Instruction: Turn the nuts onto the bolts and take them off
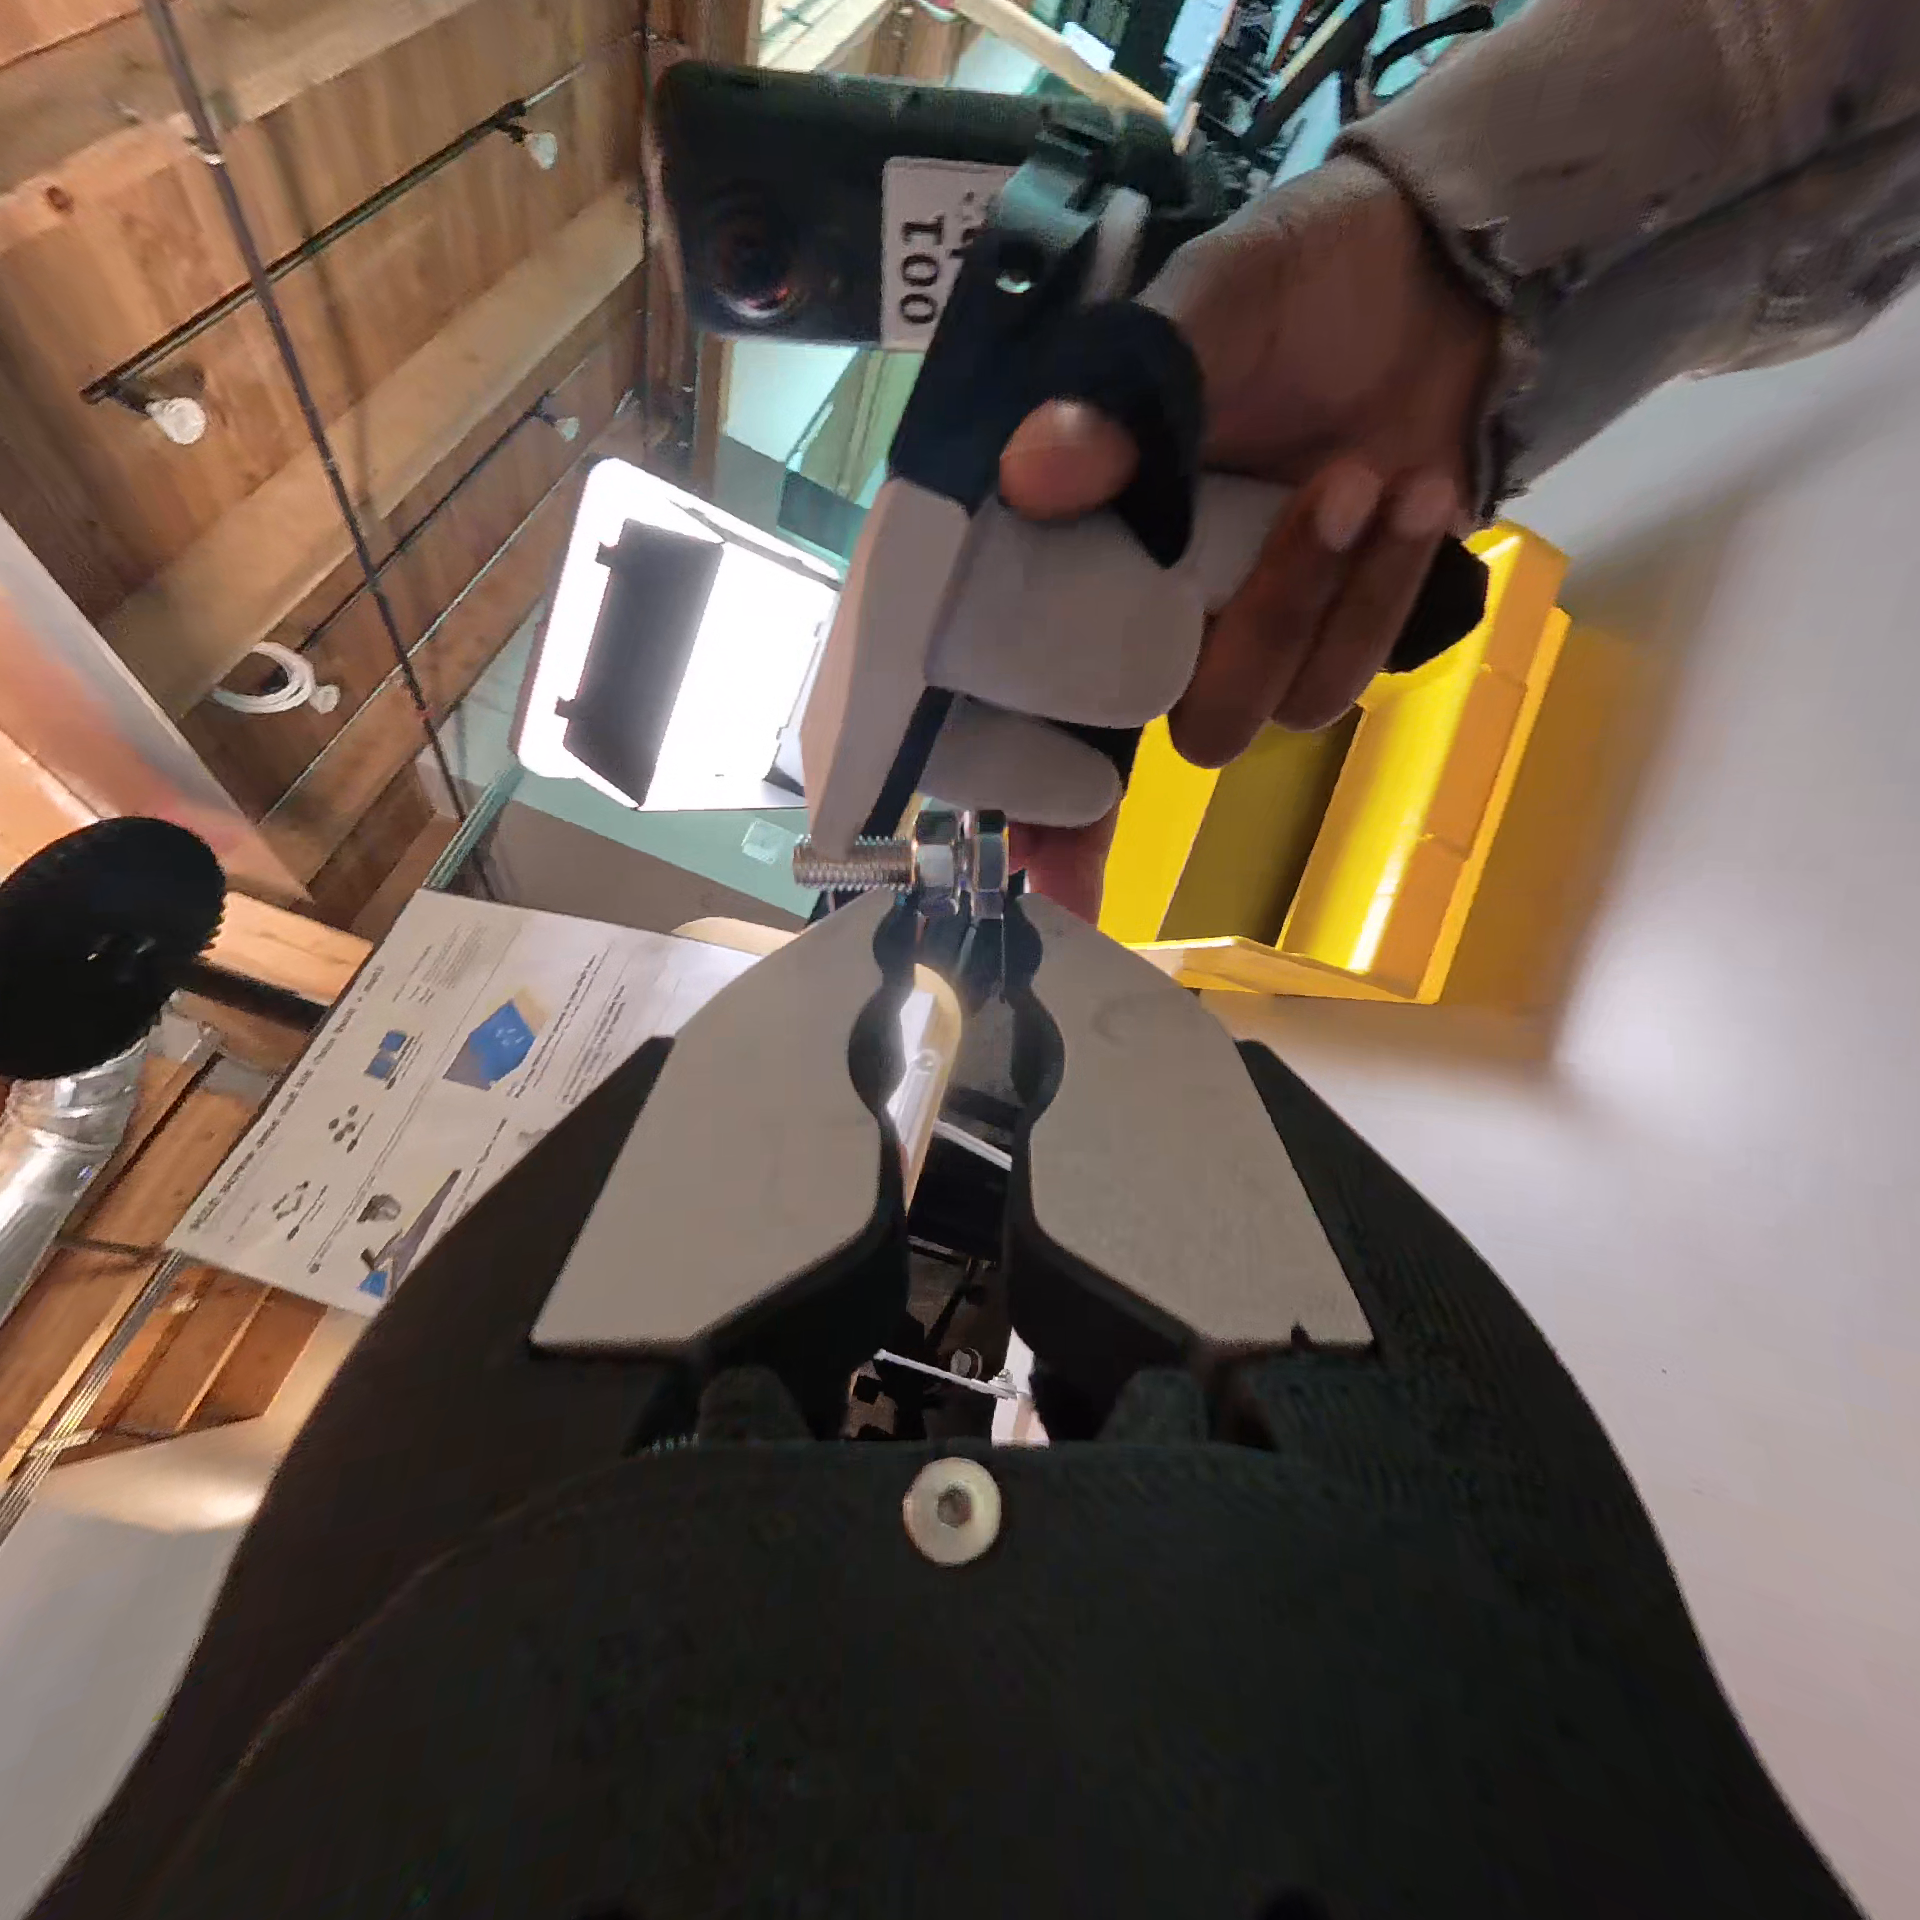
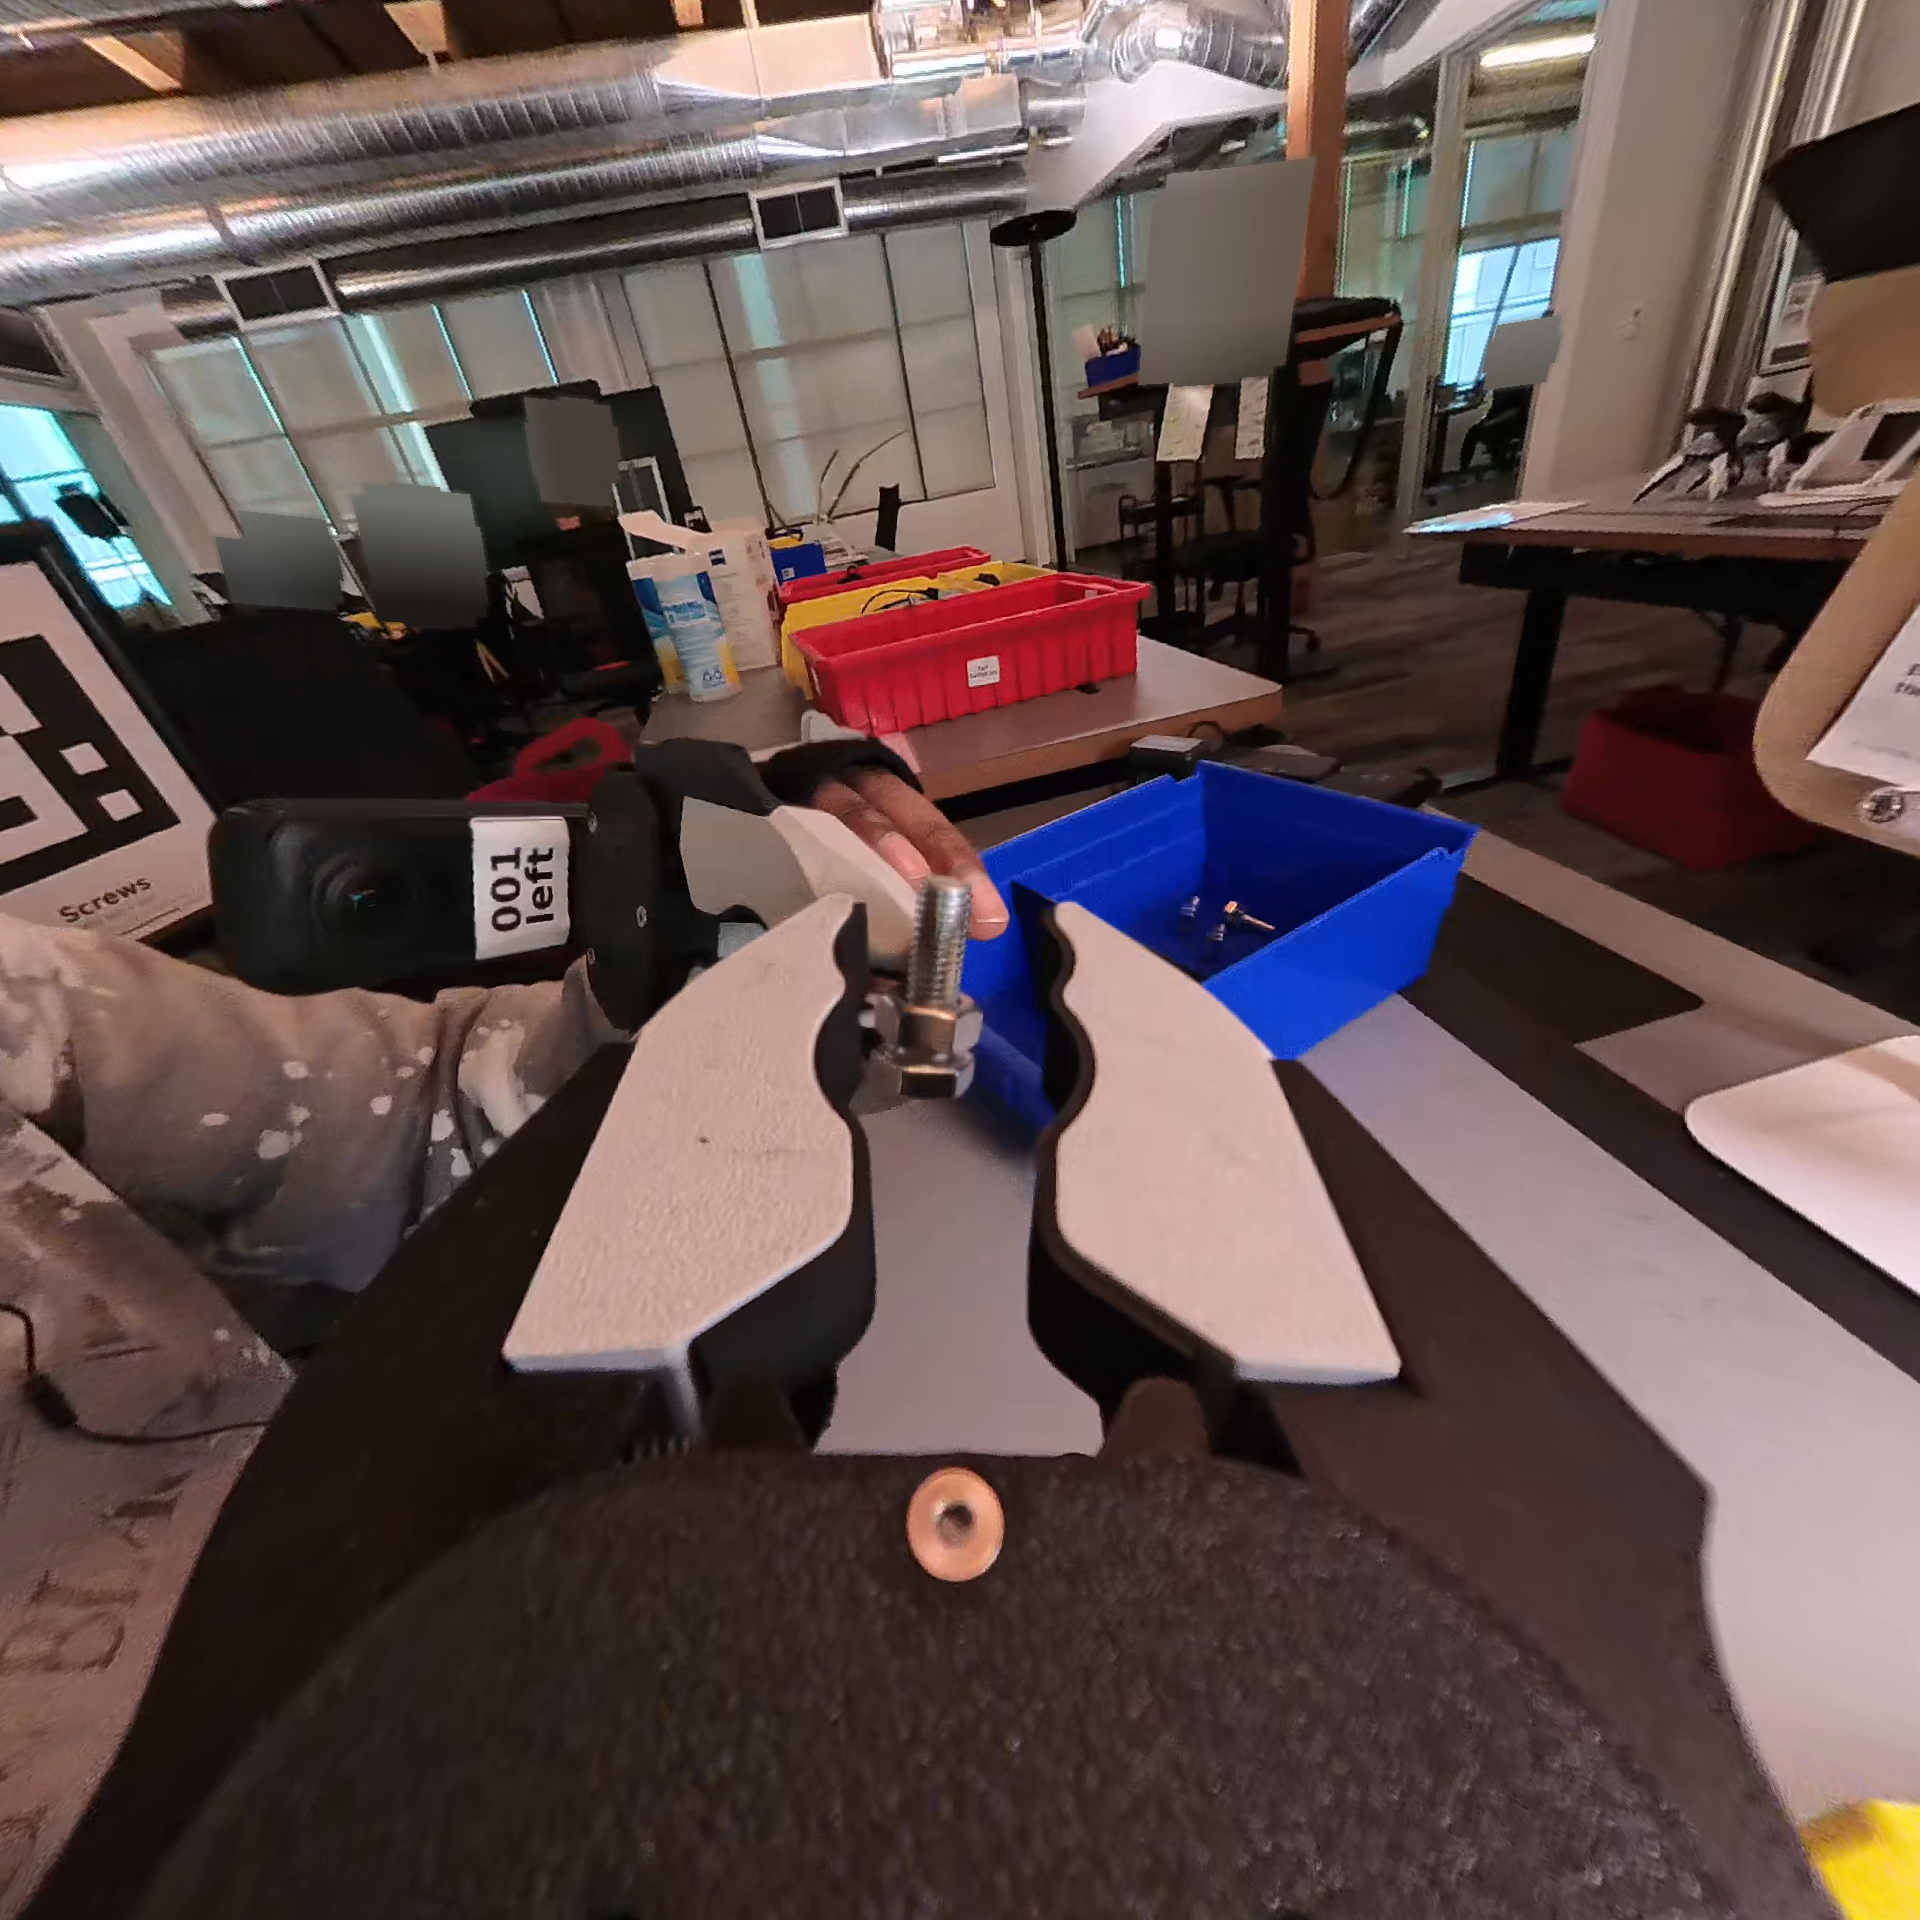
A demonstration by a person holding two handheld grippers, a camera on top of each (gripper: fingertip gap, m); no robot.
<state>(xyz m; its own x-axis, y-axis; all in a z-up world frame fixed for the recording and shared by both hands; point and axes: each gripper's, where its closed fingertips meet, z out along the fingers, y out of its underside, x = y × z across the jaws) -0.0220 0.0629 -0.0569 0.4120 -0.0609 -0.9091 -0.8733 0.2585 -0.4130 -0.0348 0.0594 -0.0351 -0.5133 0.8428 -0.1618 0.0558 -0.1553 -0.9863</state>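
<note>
The left gripper (image 1: 951, 914) is clamped on the head end of the bolt (image 1: 894, 860), which sits at the centre of the left wrist view, just above the fingertips, with its threaded shank pointing toward the left of the frame. A nut (image 1: 935, 854) sits on the thread close to the head. In the right wrist view the same bolt (image 2: 938, 951) stands upright at frame centre, with the nut (image 2: 940, 1023) low on it, inside the gap of the right gripper (image 2: 956, 997), whose jaws stand apart and grip nothing; the left fingertip looks very near the nut, though contact cannot be confirmed.

To do this step well, I judge the right jaws should close squarely on two opposite flats of the nut, not on the thread, and turn about the shank's own axis while the left gripper holds firm (any tilt risks the nut binding or the bolt twisting out of the clamp).

Whether the nut is going on or coming off cannot be told. The bolt head is largely hidden by the left fingertips, and there may be a washer beside the nut, too small to settle. Small hardware lies in the blue bin (image 2: 1351, 935) at centre right, too small to identify. The yellow bin (image 1: 1403, 790) at right of the left view hides its contents.
</note>
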